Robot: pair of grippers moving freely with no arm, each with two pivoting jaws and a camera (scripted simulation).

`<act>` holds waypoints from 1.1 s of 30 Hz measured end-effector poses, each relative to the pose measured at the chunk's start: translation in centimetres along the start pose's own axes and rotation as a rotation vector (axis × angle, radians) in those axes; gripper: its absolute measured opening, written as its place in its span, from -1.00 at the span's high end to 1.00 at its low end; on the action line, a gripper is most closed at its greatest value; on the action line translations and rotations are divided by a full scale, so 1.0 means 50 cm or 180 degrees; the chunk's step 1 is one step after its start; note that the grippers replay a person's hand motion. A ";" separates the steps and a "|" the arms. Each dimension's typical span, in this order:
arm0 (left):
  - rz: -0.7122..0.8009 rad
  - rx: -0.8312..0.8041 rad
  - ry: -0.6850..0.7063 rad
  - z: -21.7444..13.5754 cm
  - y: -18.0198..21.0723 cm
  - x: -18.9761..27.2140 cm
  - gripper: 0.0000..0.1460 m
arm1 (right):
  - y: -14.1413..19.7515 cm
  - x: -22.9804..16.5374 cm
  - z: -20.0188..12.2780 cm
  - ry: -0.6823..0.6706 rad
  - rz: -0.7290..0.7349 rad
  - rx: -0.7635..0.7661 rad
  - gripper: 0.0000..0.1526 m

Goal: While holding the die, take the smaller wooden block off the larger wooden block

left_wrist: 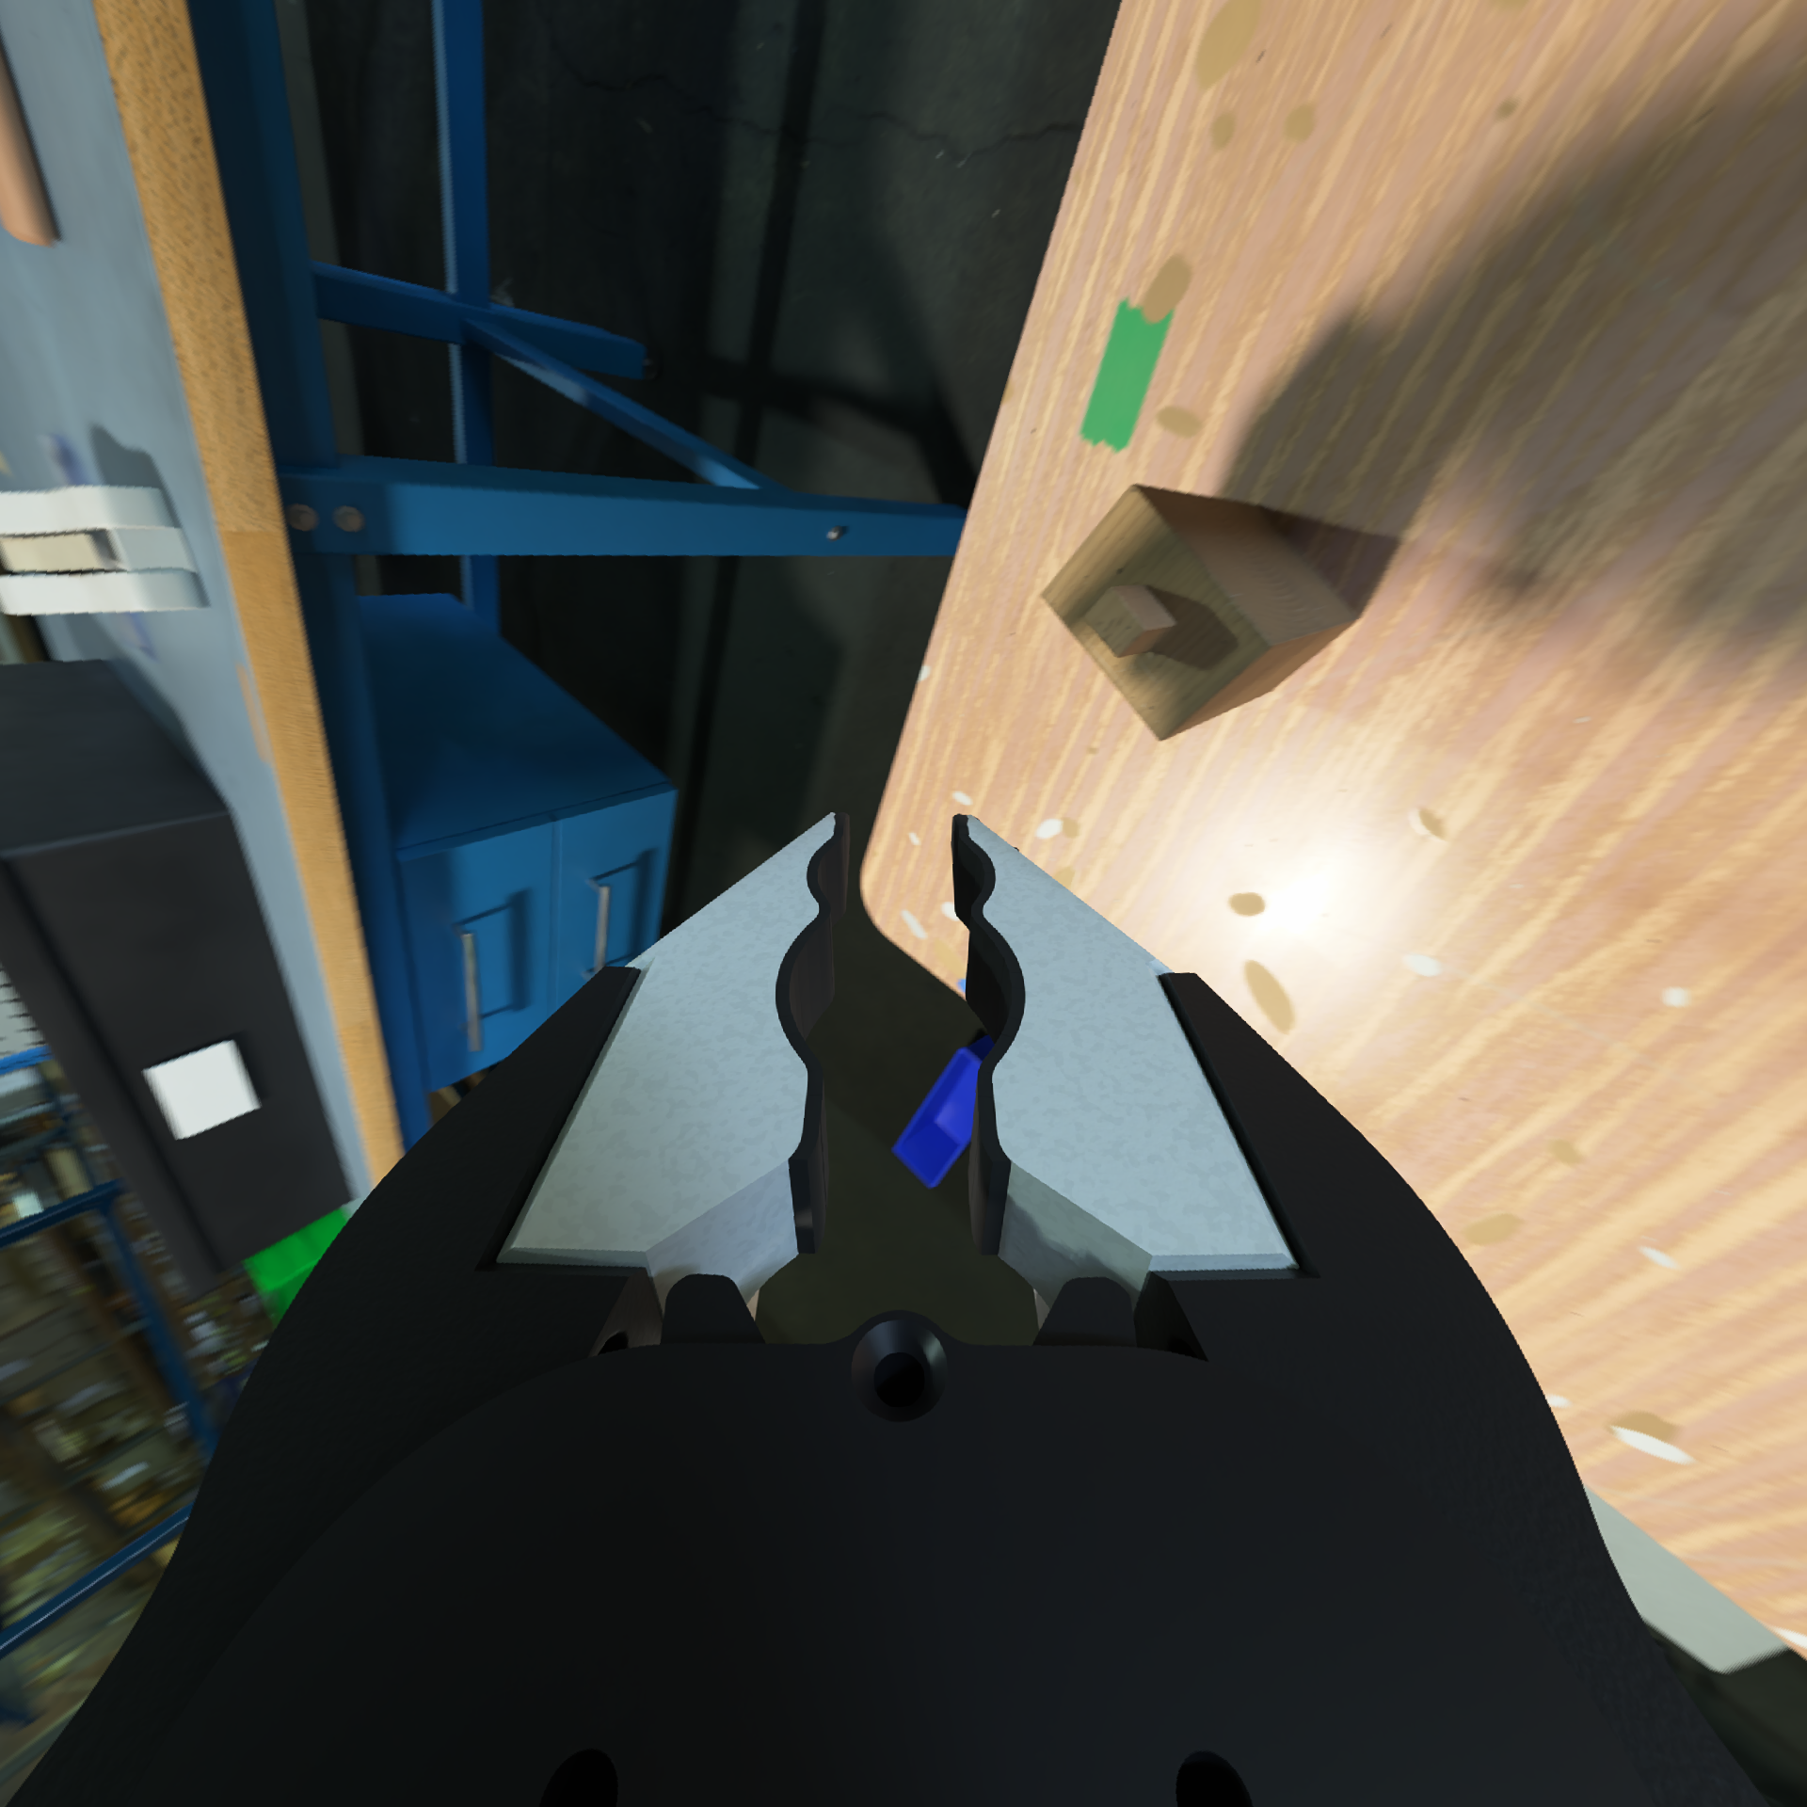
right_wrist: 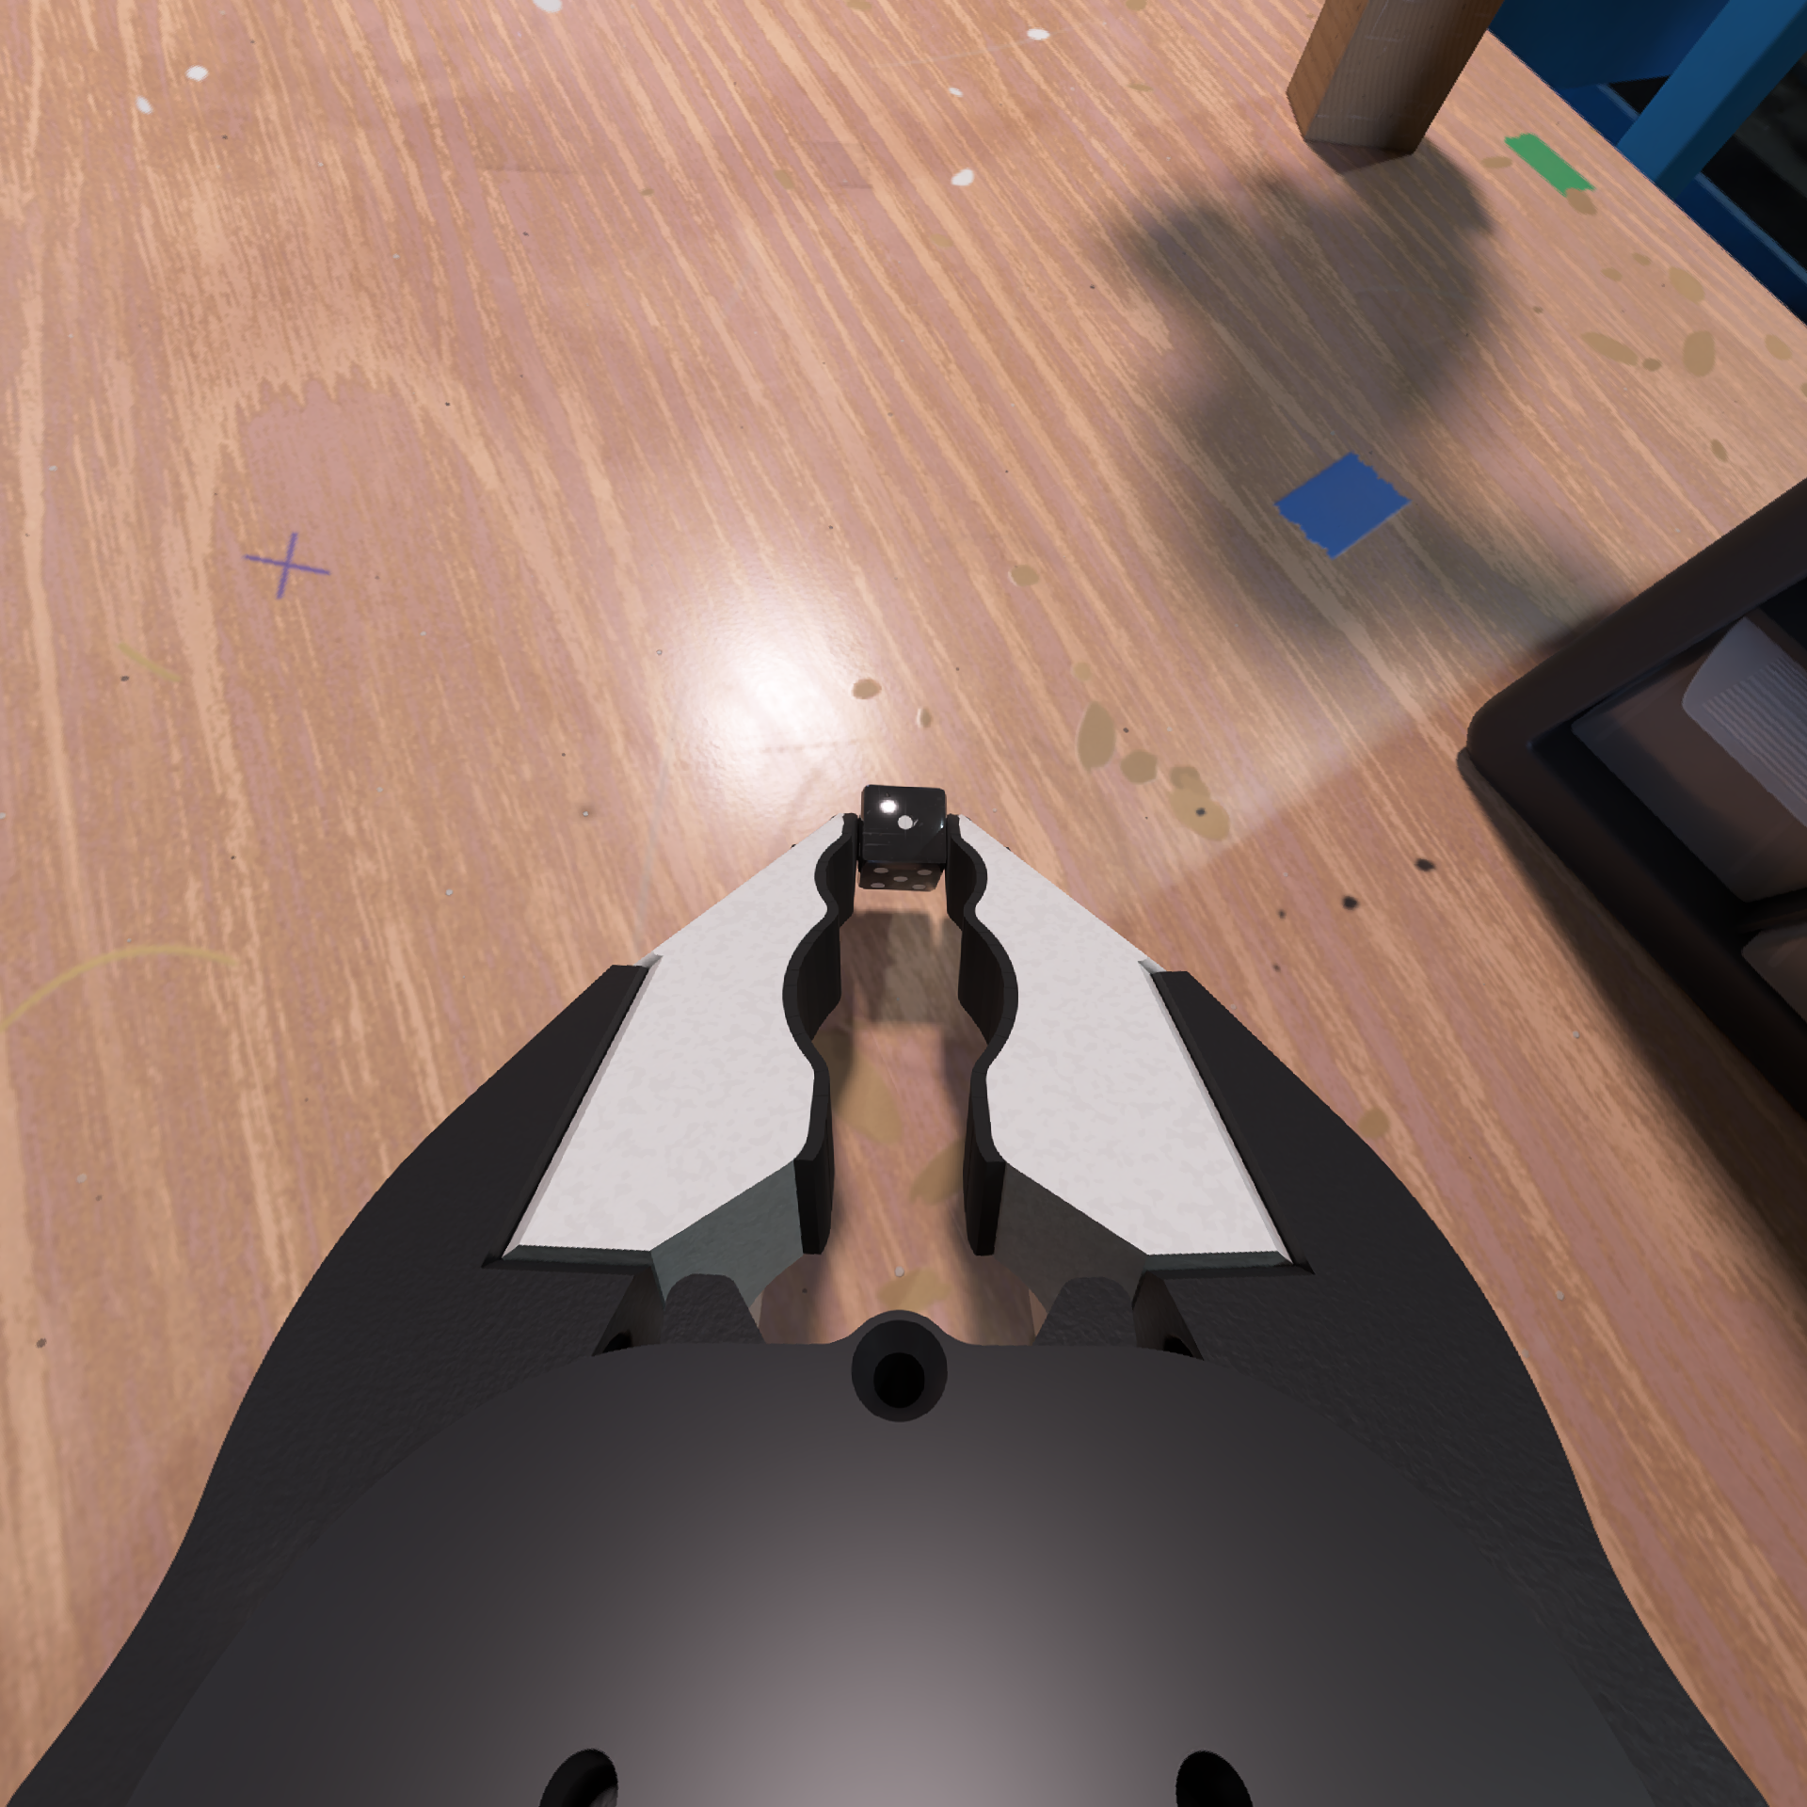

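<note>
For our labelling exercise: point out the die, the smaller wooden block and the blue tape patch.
die [right_wrist: 902,831]: right wrist view, top face.
smaller wooden block [left_wrist: 1134,624]: left wrist view, lit face.
blue tape patch [right_wrist: 1342,504]: right wrist view, centre.

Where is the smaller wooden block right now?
In the left wrist view, the smaller wooden block sits on the larger wooden block, right of centre on the table, just below the green tape.

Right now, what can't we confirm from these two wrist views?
- Smaller wooden block: left wrist view only; small and shadowed on the larger wooden block, so its seating is unclear.
- Larger block in the right wrist view: top cut off by the frame edge, so its load is unseen.
- Die: underside and far faces hidden, pinched in the right hand-held gripper.
- Blue tape: mostly hidden behind the left hand-held gripper.
</note>
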State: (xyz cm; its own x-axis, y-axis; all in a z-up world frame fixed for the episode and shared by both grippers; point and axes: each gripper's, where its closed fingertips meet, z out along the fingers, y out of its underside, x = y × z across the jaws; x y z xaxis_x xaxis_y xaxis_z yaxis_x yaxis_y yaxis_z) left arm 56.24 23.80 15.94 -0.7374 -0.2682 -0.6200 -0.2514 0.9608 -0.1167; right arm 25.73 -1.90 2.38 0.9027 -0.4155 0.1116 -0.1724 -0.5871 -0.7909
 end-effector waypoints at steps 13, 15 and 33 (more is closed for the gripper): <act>0.0472 0.0299 0.1187 -0.001 -0.060 0.126 1.00 | 0.000 0.000 0.000 -0.0002 0.0007 0.0005 0.77; 0.0516 0.0314 0.1132 0.000 -0.059 0.136 1.00 | -0.001 -0.001 0.000 -0.0010 0.0001 0.0009 0.77; 0.0643 0.0430 0.0219 0.035 -0.047 0.134 1.00 | 0.004 -0.005 0.002 -0.0009 -0.0042 -0.0045 0.77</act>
State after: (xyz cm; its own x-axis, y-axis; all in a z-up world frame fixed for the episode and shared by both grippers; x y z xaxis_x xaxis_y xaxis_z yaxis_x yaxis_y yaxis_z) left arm 52.99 19.86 10.74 -0.8063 -0.0694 -0.5874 -0.0118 0.9948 -0.1012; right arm 25.50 -1.84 2.15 0.9060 -0.4058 0.1203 -0.1661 -0.6022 -0.7808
